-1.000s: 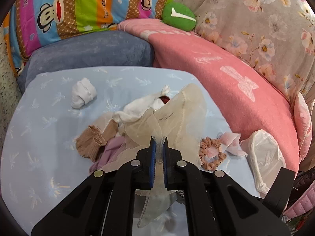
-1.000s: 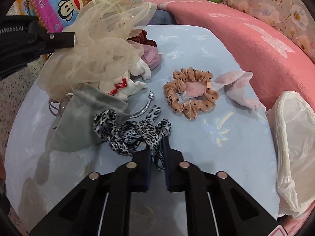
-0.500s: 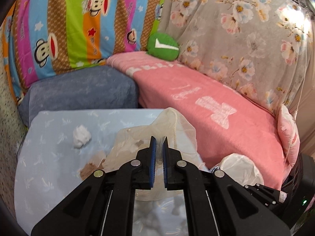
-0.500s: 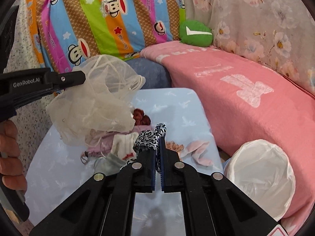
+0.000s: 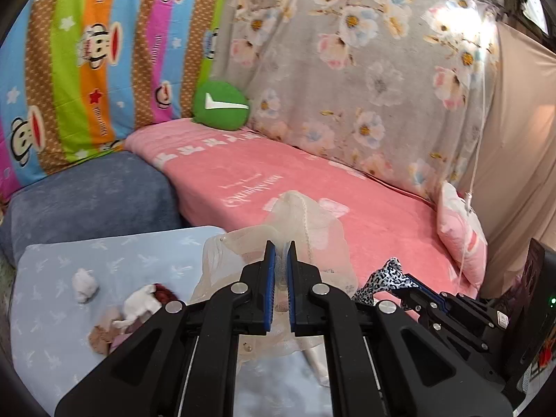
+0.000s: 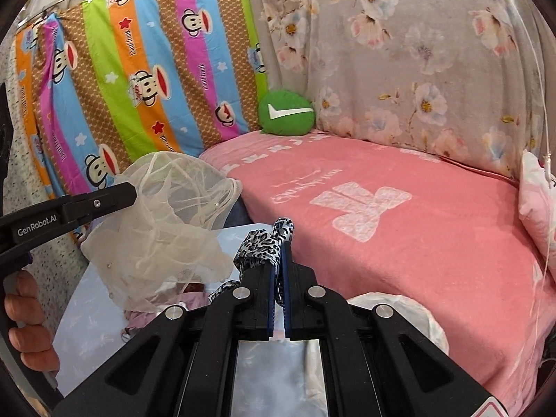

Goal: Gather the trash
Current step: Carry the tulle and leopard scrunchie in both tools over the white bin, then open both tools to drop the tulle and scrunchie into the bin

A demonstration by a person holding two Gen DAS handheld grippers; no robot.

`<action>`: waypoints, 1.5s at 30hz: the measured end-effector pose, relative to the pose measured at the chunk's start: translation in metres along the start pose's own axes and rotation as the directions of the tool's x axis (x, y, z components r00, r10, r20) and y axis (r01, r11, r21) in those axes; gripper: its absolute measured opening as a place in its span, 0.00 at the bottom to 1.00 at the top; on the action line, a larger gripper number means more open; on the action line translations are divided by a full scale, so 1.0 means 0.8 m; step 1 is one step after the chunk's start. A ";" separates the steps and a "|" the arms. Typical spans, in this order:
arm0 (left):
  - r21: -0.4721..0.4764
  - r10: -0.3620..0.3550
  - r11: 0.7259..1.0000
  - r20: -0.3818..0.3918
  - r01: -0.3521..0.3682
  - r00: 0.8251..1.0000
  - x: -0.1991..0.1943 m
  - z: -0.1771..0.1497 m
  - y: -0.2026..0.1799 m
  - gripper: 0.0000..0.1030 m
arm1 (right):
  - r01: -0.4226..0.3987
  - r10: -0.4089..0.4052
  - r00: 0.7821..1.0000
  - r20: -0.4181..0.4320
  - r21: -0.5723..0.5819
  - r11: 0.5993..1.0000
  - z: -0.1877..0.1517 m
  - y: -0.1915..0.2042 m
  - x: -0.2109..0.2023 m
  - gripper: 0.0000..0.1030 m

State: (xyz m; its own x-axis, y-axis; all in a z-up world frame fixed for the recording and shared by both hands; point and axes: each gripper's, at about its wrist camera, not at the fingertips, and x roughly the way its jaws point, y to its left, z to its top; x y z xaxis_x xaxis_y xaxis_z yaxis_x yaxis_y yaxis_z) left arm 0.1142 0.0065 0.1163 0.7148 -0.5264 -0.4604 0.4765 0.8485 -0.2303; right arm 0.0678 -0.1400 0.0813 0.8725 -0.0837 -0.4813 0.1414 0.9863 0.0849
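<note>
My left gripper [image 5: 281,253] is shut on a cream mesh cloth [image 5: 305,239], which hangs well above the light blue table [image 5: 139,257]; the same mesh cloth [image 6: 163,222] shows at the left of the right wrist view, held by the left gripper [image 6: 133,191]. My right gripper [image 6: 278,243] is shut on a leopard-print hair band [image 6: 264,243], lifted off the table; the hair band [image 5: 389,278] also shows at the right of the left wrist view. A white bag [image 6: 399,316] lies below the right gripper.
Left on the table are a white wad [image 5: 83,285], a white and dark red bundle [image 5: 149,299] and a tan and pink heap [image 5: 104,337]. A pink couch [image 6: 399,215] with a green cushion [image 6: 286,113] runs behind, a grey-blue cushion [image 5: 90,194] beside it. A hand [image 6: 24,326] holds the left gripper.
Both grippers have risen from the table with their loads: the mesh cloth and the leopard-print band now hang in the air, and both views tilted up toward the couch.
</note>
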 end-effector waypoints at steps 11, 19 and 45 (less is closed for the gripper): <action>0.034 -0.146 0.988 -0.108 0.150 0.983 0.057 -0.022 -0.079 0.07 | 0.126 -0.122 0.990 -0.064 0.067 0.990 -0.024 -0.093 0.008 0.08; -0.042 -0.232 0.973 -0.184 0.228 0.955 0.094 -0.037 -0.104 0.25 | 0.188 -0.177 0.978 -0.107 0.101 0.977 -0.043 -0.127 0.019 0.33; -0.077 0.015 0.997 -0.182 -0.029 0.983 0.082 -0.081 -0.027 0.67 | 0.099 -0.085 0.988 -0.132 0.097 0.990 -0.068 -0.071 0.030 0.52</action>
State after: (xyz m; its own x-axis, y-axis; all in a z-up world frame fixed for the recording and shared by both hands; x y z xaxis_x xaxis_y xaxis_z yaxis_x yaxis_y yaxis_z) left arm 0.1176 -0.0426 0.0352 0.6165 -0.4949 -0.6124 0.4145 0.8653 -0.2819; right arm 0.0554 -0.1907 0.0177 0.7878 -0.1481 -0.5979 0.2715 0.9548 0.1213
